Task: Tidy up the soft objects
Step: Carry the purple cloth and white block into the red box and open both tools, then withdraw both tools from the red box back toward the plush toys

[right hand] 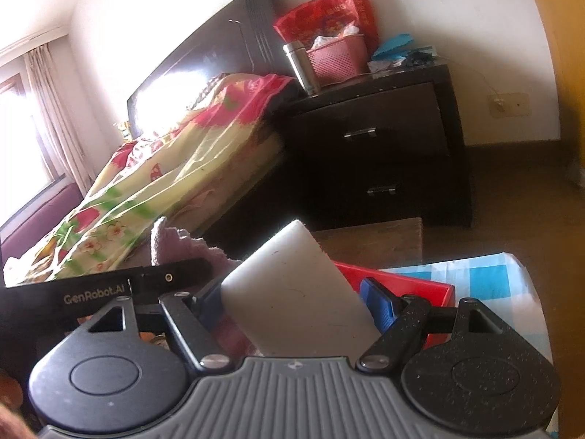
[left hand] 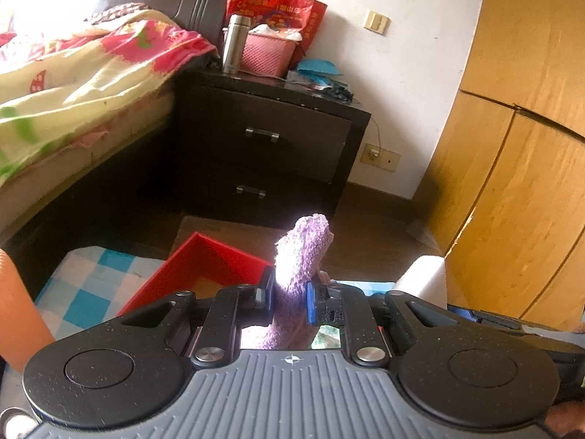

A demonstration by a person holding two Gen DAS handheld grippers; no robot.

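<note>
Both tongs are loaded right now. The left gripper [left hand: 289, 294] has its blue pads clamped on a fuzzy lilac knitted cloth [left hand: 301, 252] — terry-like, nubbly, and it sticks up past the fingertips in a floppy column while the rest droops down under the jaws. The right gripper [right hand: 298, 301] is squeezed around a smooth white foam block [right hand: 292, 289], tilted, with rounded corners and a matte skin; it fills the whole gap between the blue pads, so the jaws stand fairly wide but are definitely gripping.

Just below and beyond both tools sits a red open-topped rectangular box [left hand: 204, 259] with stiff, thin walls. It rests on a blue-and-white checked cloth [left hand: 91, 285], which looks like thin woven cotton, and what I can see of the inside of the box looks bare.

So my read: the sorting is somewhere in the middle. Two soft things are picked up and held above the box area, neither is dropped in yet, and I can't tell whether more items are waiting out of frame.

Further out there's a dark wooden two-drawer nightstand [left hand: 270, 139] and a bed with a flowery quilt [left hand: 73, 80].
</note>
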